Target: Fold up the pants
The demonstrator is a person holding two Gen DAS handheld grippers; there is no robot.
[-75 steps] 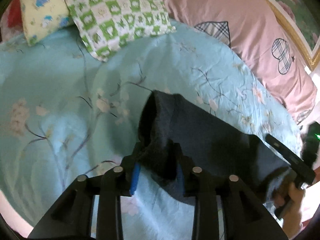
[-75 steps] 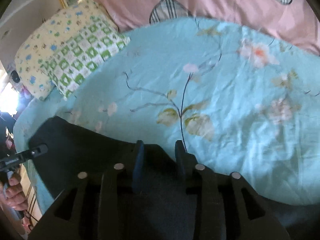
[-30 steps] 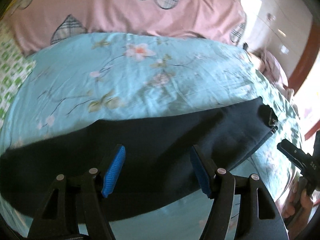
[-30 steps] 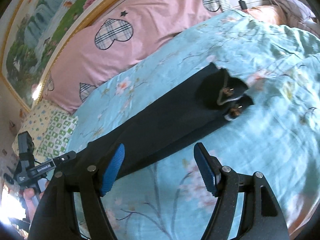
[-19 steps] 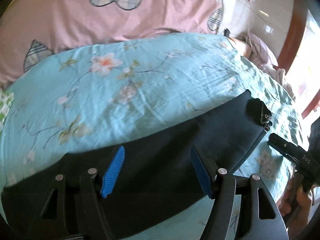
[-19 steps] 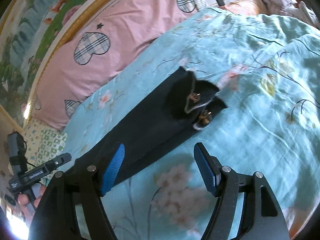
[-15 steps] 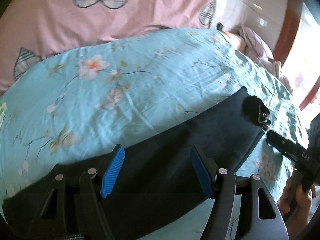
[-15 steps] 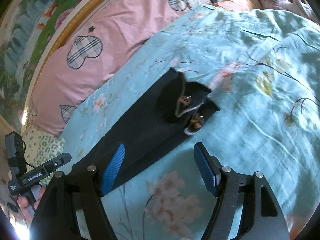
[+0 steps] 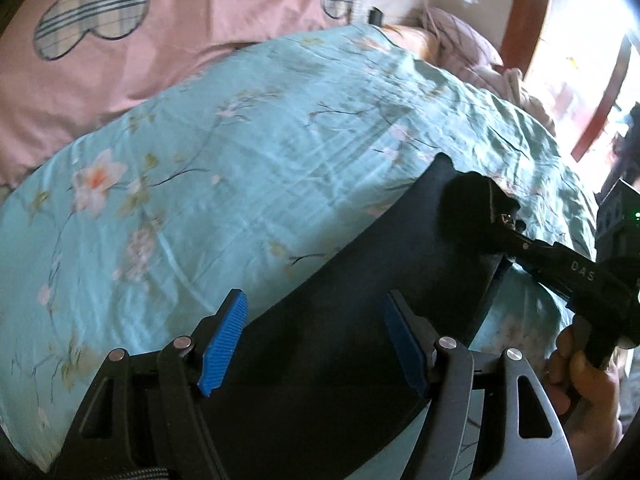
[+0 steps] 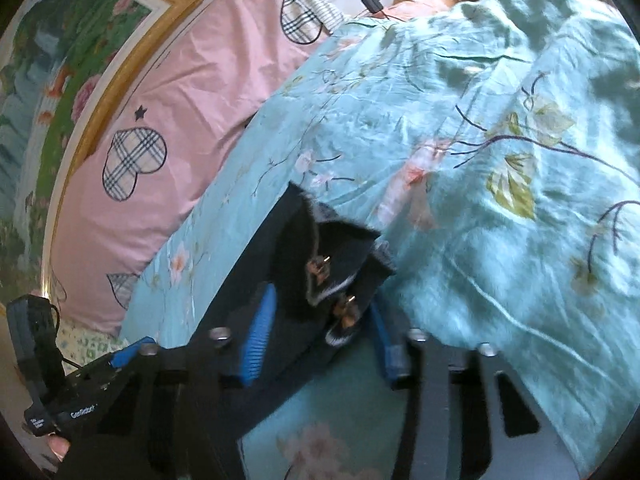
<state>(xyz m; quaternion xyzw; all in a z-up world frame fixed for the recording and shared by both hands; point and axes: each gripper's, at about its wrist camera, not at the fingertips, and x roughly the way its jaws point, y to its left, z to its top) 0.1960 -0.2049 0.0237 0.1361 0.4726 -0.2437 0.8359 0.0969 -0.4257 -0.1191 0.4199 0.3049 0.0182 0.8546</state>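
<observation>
The right hand-held gripper (image 10: 318, 334) has just been closing; the waistband end of the dark pants (image 10: 256, 280) lies between its blue pads, though blur hides whether they press the cloth yet. In the left wrist view its tip overlaps that same end, the contact unclear. The left hand-held gripper (image 9: 312, 338) stands wide apart over the pants' middle, gripping nothing. The pants stretch beyond both across the teal floral bedspread (image 9: 240, 152), their far end cut off.
</observation>
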